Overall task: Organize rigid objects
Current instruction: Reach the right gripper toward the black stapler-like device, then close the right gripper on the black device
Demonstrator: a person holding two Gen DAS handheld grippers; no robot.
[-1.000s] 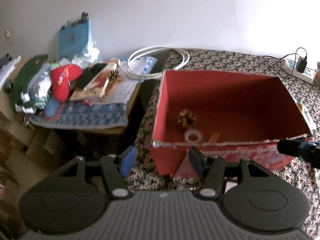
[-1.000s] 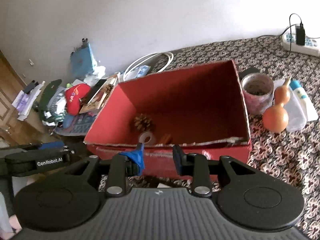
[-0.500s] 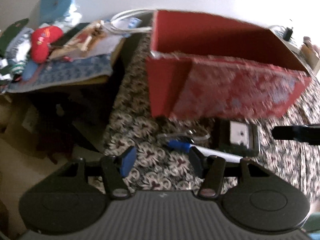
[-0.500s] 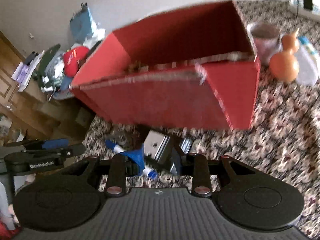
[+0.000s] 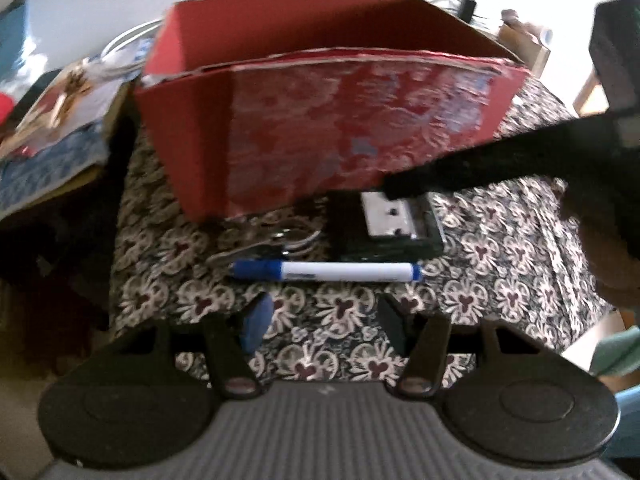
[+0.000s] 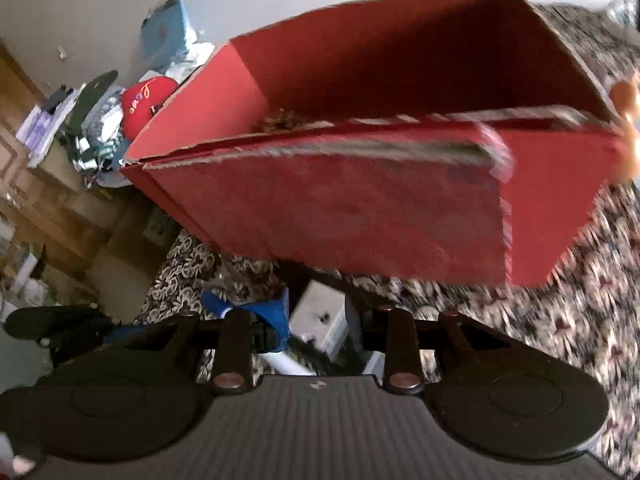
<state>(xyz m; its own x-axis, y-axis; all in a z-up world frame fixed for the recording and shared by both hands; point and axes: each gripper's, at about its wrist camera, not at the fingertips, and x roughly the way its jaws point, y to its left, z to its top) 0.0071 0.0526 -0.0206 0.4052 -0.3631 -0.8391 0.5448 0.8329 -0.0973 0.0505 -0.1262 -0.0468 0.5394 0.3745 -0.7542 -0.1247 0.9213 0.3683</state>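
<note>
A red cardboard box [image 5: 320,128] stands on the patterned cloth; it also fills the right wrist view [image 6: 380,208]. In front of it lie a white marker with a blue cap [image 5: 324,271], a black and silver flat device [image 5: 386,220] and metal scissors [image 5: 276,240]. My left gripper [image 5: 320,318] is open, low over the cloth just short of the marker. My right gripper [image 6: 320,326] is open, its jaws on either side of the silver device [image 6: 316,320]. In the left wrist view its dark finger [image 5: 460,176] reaches over the device.
A side table at the left holds a red cap [image 6: 146,98], books [image 5: 60,100] and clothes. An orange gourd [image 6: 626,120] sits right of the box. A pine cone [image 6: 280,118] shows inside the box. The cloth's left edge drops off [image 5: 116,240].
Both grippers have dropped from above the box down to the cloth in front of it. The marker, device and scissors came into view. The right gripper now straddles the device.
</note>
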